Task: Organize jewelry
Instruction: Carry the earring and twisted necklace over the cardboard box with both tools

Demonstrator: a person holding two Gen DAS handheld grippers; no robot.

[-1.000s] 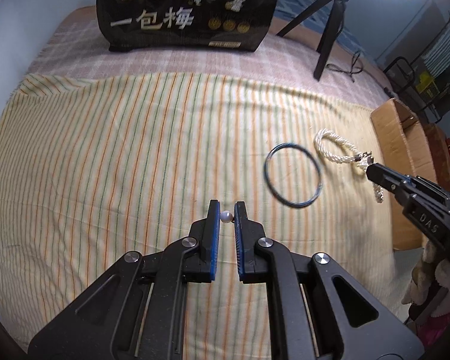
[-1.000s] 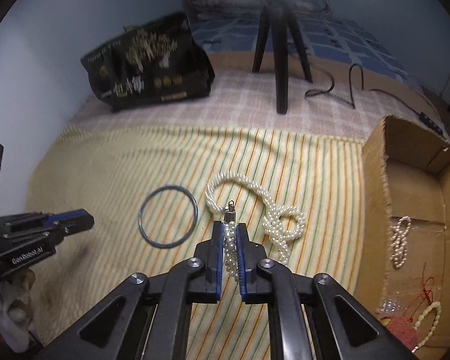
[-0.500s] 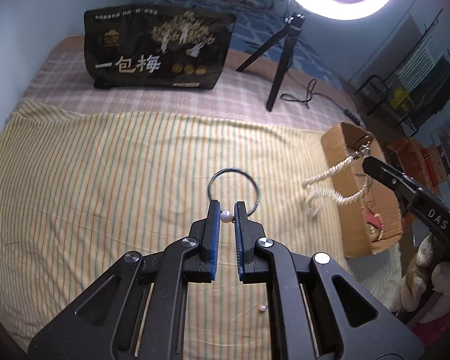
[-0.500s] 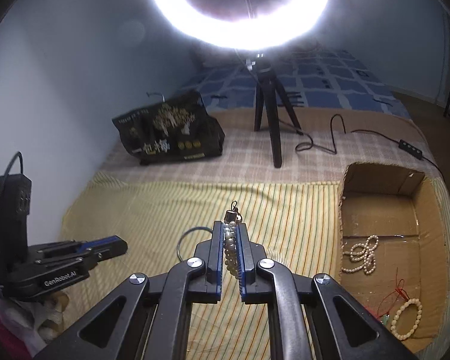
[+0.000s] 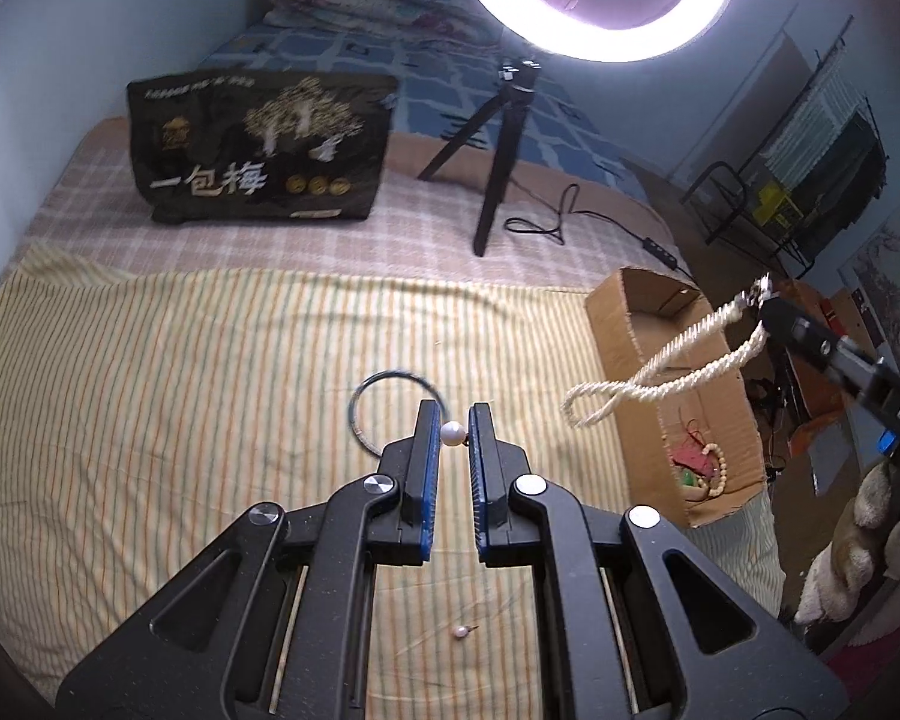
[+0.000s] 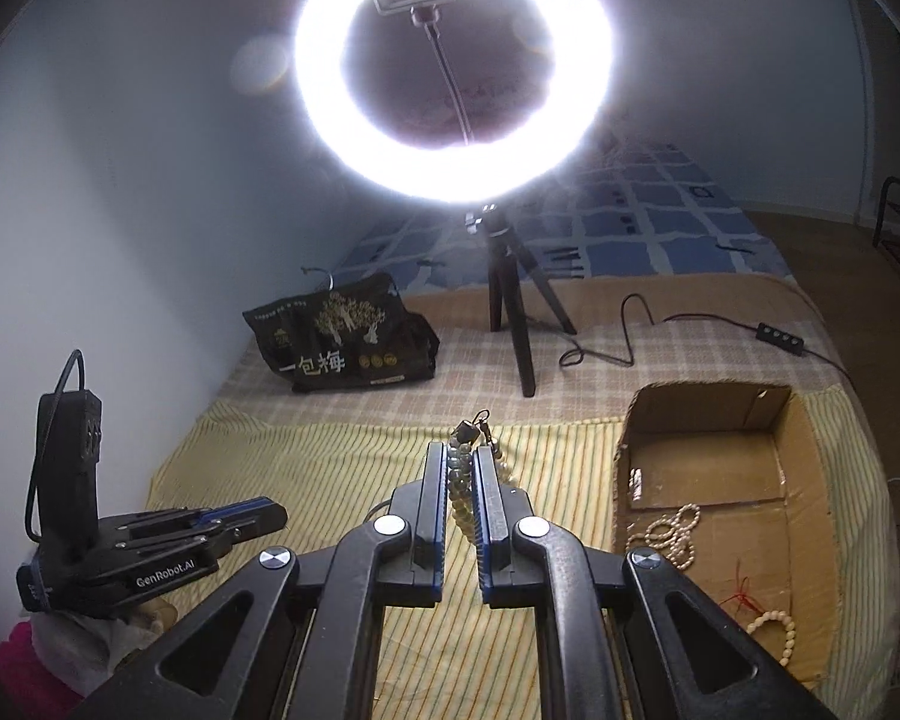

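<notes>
Left gripper (image 5: 453, 433) nearly closed, pinching a small round white pearl earring (image 5: 452, 433) right at the fingertips, lifted clear of the yellow striped cloth (image 5: 180, 390). Right gripper (image 6: 462, 462) closed tight on a long twisted white pearl necklace (image 5: 660, 372), held near its dark metal clasp (image 6: 468, 429); seen from the left wrist view, hanging in a slack double loop in mid-air, beside and partly over the open brown cardboard box (image 6: 804, 450). Already in that box: a strand of white pearls (image 6: 666, 534), a cream bead bracelet (image 6: 777, 630) and a bit of red cord (image 6: 744, 591). Left on the cloth: a thin dark blue-green bangle (image 5: 366, 396) just beyond the left fingertips, and a second small white pearl stud (image 5: 461, 632) lying loose beneath the left gripper.

Likely step: carrying both pieces to the box. Main risks, judged from here:

- Swinging loop catching on the box's near wall and dragging the box, or draping half outside on release.
- Pearl held by so narrow a contact at the very tips, prone to rolling or popping out under any jolt, then lost among the stripes.
- Loose stud easily overlooked or knocked by a low pass.
- Necklace tangling with the strand already inside if dropped on top of it.
</notes>
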